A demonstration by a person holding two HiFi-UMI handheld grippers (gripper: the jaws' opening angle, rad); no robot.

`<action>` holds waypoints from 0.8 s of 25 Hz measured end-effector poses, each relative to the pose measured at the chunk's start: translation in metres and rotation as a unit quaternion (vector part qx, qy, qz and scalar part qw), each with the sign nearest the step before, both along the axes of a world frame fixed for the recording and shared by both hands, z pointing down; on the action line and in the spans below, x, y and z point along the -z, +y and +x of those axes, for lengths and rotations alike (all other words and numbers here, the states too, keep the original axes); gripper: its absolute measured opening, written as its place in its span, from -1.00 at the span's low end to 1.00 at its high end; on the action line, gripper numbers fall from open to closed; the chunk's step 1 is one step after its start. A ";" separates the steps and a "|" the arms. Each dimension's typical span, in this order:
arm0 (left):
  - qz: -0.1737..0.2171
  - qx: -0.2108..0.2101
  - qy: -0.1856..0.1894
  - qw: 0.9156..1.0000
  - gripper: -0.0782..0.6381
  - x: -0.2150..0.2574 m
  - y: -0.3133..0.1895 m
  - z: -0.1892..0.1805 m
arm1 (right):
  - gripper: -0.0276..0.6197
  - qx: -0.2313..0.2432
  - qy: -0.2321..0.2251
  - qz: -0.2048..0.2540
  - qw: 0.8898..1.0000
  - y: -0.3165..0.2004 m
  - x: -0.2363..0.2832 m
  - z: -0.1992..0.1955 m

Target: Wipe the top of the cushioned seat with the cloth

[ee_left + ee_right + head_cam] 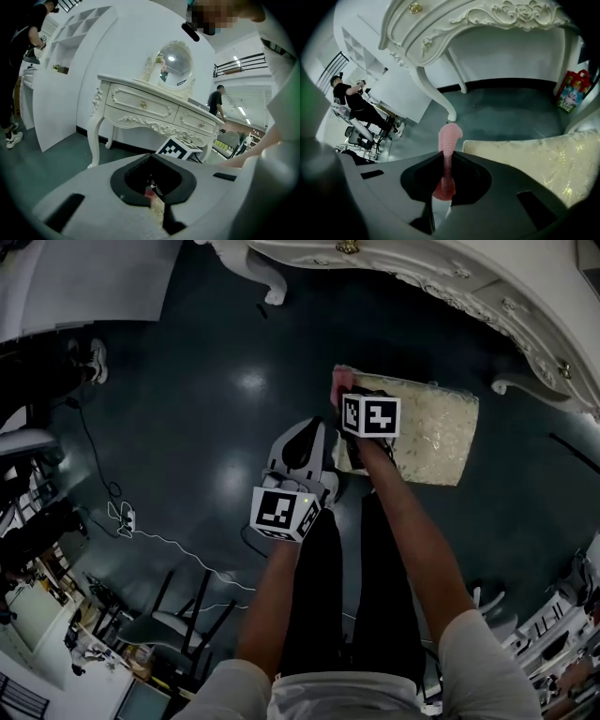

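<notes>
In the head view the cream and gold cushioned seat (436,432) stands on the dark floor just ahead of me. My right gripper (349,397) is at the seat's near-left corner, shut on a pink cloth (341,381) that sticks out past its jaws. The right gripper view shows the cloth (448,140) pinched upright between the jaws, beside the seat's edge (534,157). My left gripper (312,432) hangs left of the seat over the floor. Its jaws look shut with nothing held (157,208).
A white carved dressing table (422,273) curves along the far side, one leg (273,292) on the floor. The left gripper view shows its drawers (154,110) and mirror (174,65). A red bag (571,91) leans behind. Black chairs (178,615) and cables (169,542) lie near-left.
</notes>
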State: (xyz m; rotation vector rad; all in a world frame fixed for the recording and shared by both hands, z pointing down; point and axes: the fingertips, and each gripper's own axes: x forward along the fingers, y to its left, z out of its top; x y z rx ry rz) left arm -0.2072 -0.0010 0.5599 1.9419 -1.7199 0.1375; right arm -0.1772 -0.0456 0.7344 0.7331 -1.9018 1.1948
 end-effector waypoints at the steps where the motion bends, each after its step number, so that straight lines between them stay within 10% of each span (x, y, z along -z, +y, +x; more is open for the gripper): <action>1: -0.001 0.000 0.000 1.000 -0.74 -0.001 0.001 0.002 | -0.82 -0.004 0.014 -0.002 1.000 -0.001 -0.004 0.003; 20: -0.008 -0.032 0.011 0.999 -0.74 -0.002 -0.021 0.074 | -0.82 -0.012 0.039 0.001 0.999 -0.027 0.005 0.102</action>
